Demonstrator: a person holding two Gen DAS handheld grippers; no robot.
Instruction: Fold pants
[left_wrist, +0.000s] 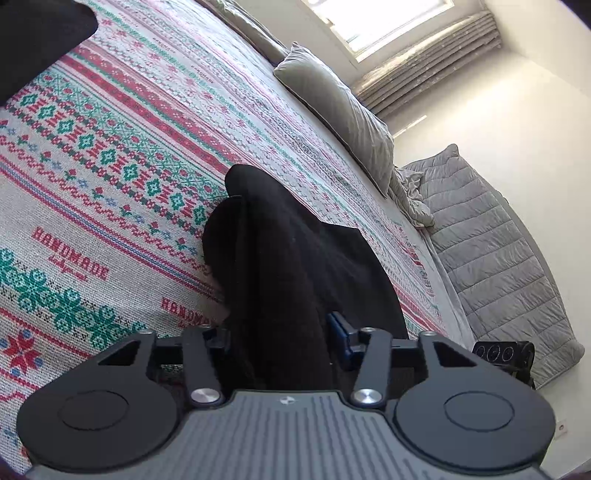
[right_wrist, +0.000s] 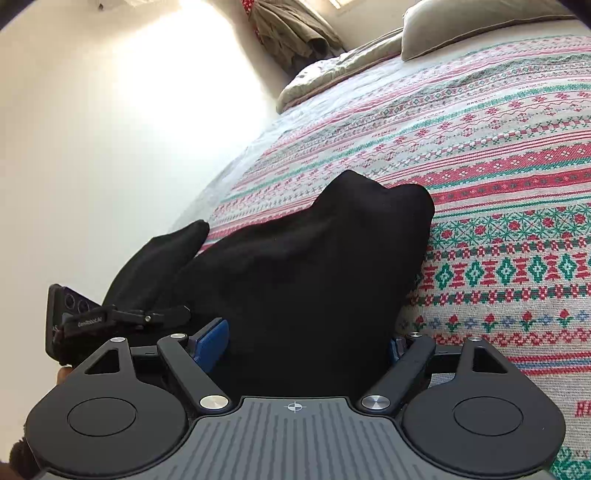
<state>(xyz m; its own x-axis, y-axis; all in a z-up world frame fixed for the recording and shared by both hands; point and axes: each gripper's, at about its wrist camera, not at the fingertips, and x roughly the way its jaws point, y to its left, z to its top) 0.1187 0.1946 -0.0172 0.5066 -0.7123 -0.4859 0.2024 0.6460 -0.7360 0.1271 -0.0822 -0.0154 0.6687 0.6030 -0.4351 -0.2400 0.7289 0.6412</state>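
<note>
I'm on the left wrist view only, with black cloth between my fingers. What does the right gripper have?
Observer: The right gripper has the black pants filling the gap from one blue pad to the other. I cannot tell whether it is pinching them.
Operator: Where does that bunch go from there?
Observer: It rises into two peaks and then drops onto the patterned bedspread.
Operator: How does my left gripper look from that side?
Observer: In the right wrist view, a loose end of the pants sticks up past the left gripper, out toward the white wall.
</note>
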